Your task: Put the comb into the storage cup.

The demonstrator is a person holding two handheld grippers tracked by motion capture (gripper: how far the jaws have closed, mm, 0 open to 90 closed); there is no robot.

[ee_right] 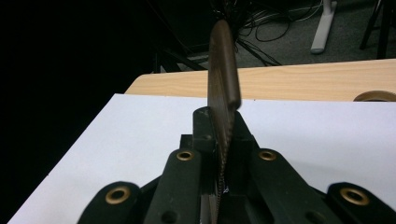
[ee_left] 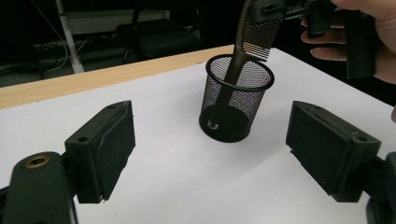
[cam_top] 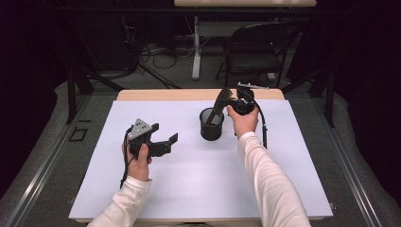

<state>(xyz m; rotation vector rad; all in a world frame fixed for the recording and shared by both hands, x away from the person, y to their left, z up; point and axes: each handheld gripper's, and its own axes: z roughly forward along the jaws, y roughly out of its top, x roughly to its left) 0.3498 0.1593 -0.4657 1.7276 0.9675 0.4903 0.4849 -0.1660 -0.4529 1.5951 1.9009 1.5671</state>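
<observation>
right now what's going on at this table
A person holds a gripper in each hand. The right gripper is shut on a brown comb, whose handle end is down inside a black mesh cup standing on the white table sheet. The left gripper is open and holds nothing, off to the cup's left.

Lower end of the dark brown plastic comb, hidden behind the wall of the black wire-mesh cup. In the right gripper view, the comb's toothed edge is blurred and its lower part is hidden between the closed jaws.
</observation>
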